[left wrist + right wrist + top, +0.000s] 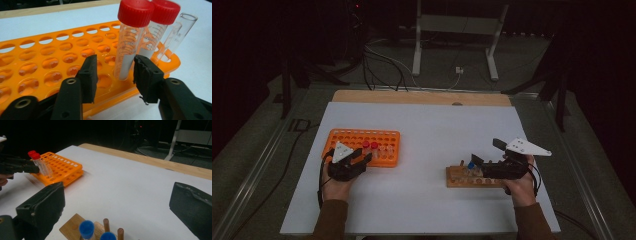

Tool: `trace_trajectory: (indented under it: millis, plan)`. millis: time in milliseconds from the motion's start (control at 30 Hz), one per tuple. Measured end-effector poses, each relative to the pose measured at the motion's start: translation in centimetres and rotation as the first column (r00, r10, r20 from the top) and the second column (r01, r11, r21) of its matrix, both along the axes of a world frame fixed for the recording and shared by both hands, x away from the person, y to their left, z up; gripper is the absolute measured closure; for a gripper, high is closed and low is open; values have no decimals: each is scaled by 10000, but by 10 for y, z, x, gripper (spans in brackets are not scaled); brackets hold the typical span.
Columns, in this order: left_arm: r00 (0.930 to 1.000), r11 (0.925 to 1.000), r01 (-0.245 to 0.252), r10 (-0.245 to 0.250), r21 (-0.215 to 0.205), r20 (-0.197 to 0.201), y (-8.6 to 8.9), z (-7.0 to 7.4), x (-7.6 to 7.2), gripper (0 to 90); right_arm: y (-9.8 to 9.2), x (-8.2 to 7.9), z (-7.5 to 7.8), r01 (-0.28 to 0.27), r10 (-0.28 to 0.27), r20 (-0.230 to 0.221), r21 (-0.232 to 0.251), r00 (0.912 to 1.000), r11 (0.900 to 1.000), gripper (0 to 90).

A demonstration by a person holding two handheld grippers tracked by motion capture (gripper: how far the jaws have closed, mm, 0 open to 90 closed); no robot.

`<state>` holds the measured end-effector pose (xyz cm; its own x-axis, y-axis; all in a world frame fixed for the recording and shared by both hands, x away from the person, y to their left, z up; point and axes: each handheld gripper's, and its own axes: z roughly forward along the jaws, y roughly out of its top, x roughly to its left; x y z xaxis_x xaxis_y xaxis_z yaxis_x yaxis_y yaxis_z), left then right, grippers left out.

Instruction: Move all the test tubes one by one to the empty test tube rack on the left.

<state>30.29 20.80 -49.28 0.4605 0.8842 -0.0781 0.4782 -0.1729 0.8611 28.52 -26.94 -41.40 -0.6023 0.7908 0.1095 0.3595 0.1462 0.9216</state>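
An orange tube rack lies on the left of the white table. Two red-capped tubes stand near its front right corner, with two uncapped clear tubes just beyond them. My left gripper is open at that corner. The nearer red-capped tube stands in its hole between the pads, with a gap on the left pad's side. My right gripper is open wide above a wooden peg rack that holds blue-capped tubes. Nothing is between its jaws.
A bare strip of wooden tabletop runs along the table's far edge. Beyond it on the dark floor are cables and a white metal stand. The white table surface stretches between the two racks.
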Motion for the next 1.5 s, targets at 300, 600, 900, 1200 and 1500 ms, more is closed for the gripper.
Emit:
trace_trajectory:
  millis: [300, 600, 900, 1200, 1500]
  plan:
    - [9996, 9931, -145, 172, -1167, 227, 10, 15, -9, 328, -2, -1, -4, 12, -13, -69, -85, 10000, 10000, 5]
    - [9982, 9868, -104, 198, -1618, 564, 5, 31, -16, 160, -6, -3, -11, -196, 187, -320, -257, 9993, 9995, 28]
    - [9980, 9897, 93, -3, -1430, 625, -7, 39, -19, 6, -11, -7, -18, -311, 298, -472, -268, 9984, 9992, 128]
    - [9959, 9907, 343, -229, -1315, 870, -17, 44, -22, 5, -13, -14, -26, -820, 799, -315, -713, 9963, 9941, 401]
    - [9930, 9911, 523, -386, -1223, 1120, -27, 51, -25, 5, -10, -16, -36, -1363, 1309, -523, -1192, 9900, 9835, 659]
